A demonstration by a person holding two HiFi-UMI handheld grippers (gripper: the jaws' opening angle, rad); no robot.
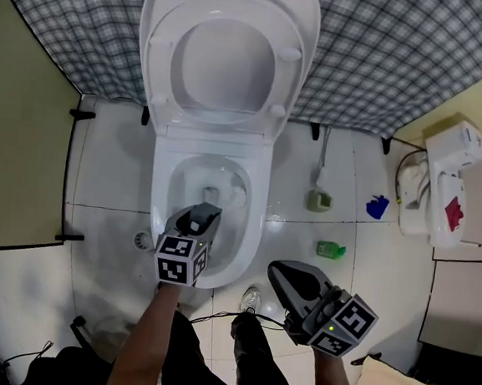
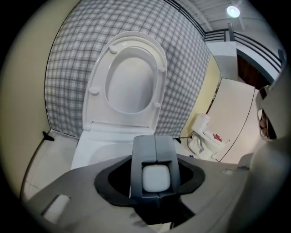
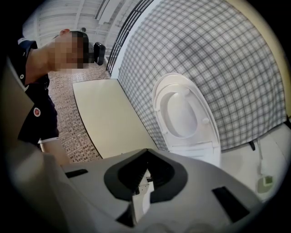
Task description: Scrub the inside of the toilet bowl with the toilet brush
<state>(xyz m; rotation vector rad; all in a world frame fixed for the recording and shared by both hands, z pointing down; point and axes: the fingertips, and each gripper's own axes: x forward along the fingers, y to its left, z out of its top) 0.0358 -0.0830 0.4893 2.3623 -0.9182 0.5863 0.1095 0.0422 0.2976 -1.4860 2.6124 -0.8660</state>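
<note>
The white toilet [image 1: 252, 159] stands with lid and seat raised [image 2: 129, 77], its bowl [image 1: 183, 182] open below. My left gripper [image 1: 198, 219] hovers over the front of the bowl. In the left gripper view its two grey jaws meet along a seam, closed round a white rounded piece [image 2: 156, 177]; I cannot tell what that piece belongs to. Right of the toilet, a green holder [image 1: 320, 201] with a thin pale handle [image 1: 323, 157] rising from it stands on the floor. My right gripper [image 1: 288, 280] hangs over the floor by the bowl's front right, and its jaws are hidden under its housing.
A small blue thing [image 1: 376, 208] and a green thing [image 1: 331, 250] lie on the white tiles right of the toilet. A white appliance [image 1: 443, 184] sits at the far right. A checked wall [image 1: 404, 51] runs behind. A person [image 3: 41, 91] stands at the left of the right gripper view.
</note>
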